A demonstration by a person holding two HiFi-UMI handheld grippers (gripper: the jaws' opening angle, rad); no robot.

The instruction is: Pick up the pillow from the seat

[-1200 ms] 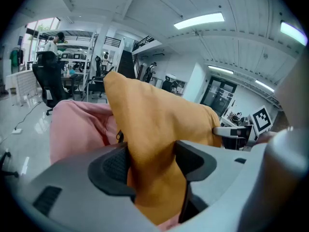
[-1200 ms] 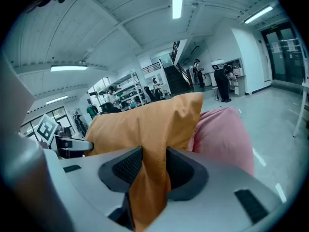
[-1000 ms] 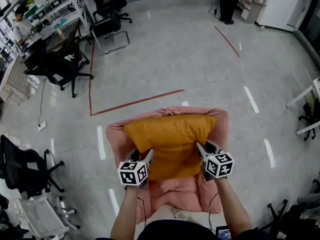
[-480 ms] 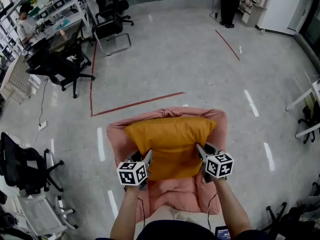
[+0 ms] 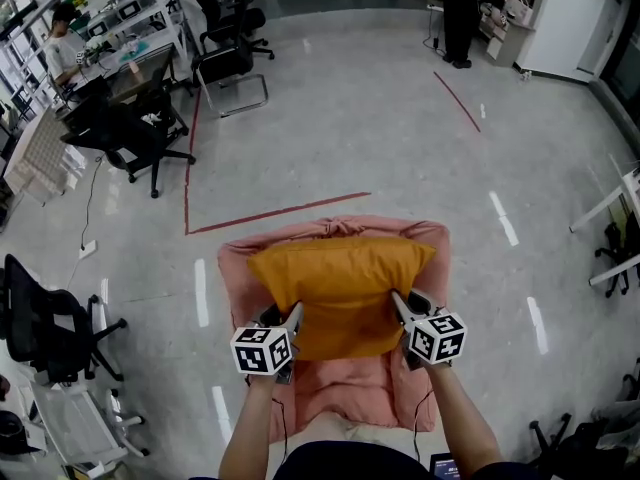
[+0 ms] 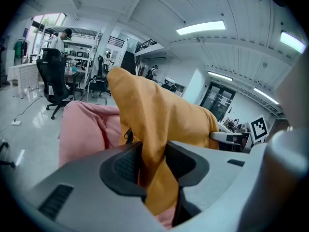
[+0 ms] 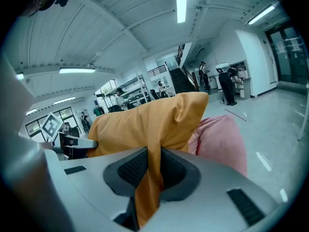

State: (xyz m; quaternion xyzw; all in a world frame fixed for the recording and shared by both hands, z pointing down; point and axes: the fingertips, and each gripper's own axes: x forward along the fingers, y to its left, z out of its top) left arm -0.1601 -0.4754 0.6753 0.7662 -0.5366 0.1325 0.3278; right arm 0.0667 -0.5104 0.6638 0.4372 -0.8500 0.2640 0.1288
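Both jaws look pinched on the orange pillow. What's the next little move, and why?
Probably raise both together, straight up. The left gripper and right gripper have just been closing their jaws, and each now pinches a near corner of the pillow, which lies over the pink seat. An even lift should keep it level.

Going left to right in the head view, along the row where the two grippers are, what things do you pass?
Black office chair → left gripper → orange pillow → right gripper.
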